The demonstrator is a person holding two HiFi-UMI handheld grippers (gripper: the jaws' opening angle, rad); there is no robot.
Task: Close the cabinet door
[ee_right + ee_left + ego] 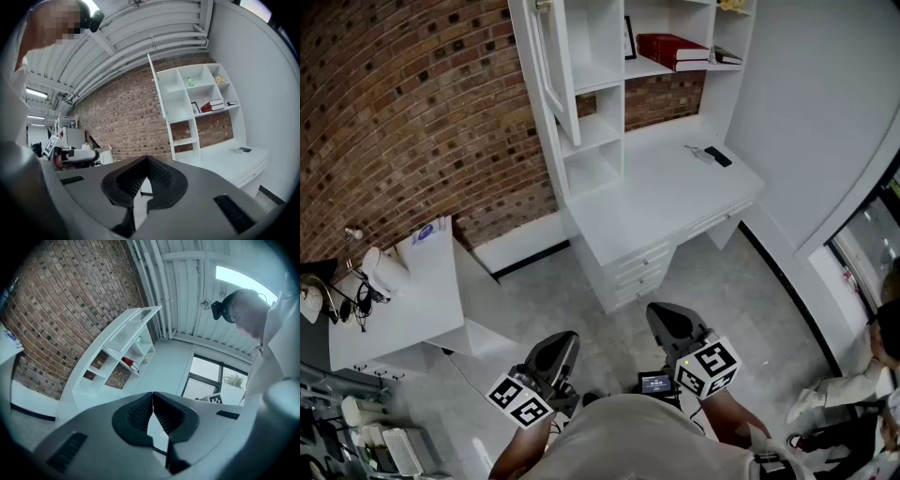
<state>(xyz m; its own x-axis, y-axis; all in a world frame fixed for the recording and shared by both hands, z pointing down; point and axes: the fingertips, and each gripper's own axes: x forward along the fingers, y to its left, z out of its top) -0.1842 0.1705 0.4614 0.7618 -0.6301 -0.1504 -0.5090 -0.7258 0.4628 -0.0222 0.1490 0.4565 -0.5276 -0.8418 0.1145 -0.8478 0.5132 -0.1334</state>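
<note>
In the head view, the cabinet door (555, 70) stands open, swung out from the left side of the white shelf unit (602, 131) by the brick wall (412, 103). In one compartment to the right, red books (672, 49) lie flat, with a small frame (629, 37) beside them. A dark flat device (718, 157) lies on the desk top (661, 202). The left gripper (551, 356) and the right gripper (673, 326) are low, near the person's body and well apart from the door.

In the left gripper view, the left gripper (152, 394) has its fingers pressed together at the tips, with nothing between them. The shelf unit (110, 364) is far behind, and the red books (127, 362) show in a middle compartment.

In the right gripper view, the fingers of the right gripper (147, 160) also meet, and they hold nothing. The door (156, 91) is seen edge-on, open. One upper compartment holds a green thing (190, 82) and the next one a yellowish thing (219, 79). Below them lie the red books (212, 106).
</note>
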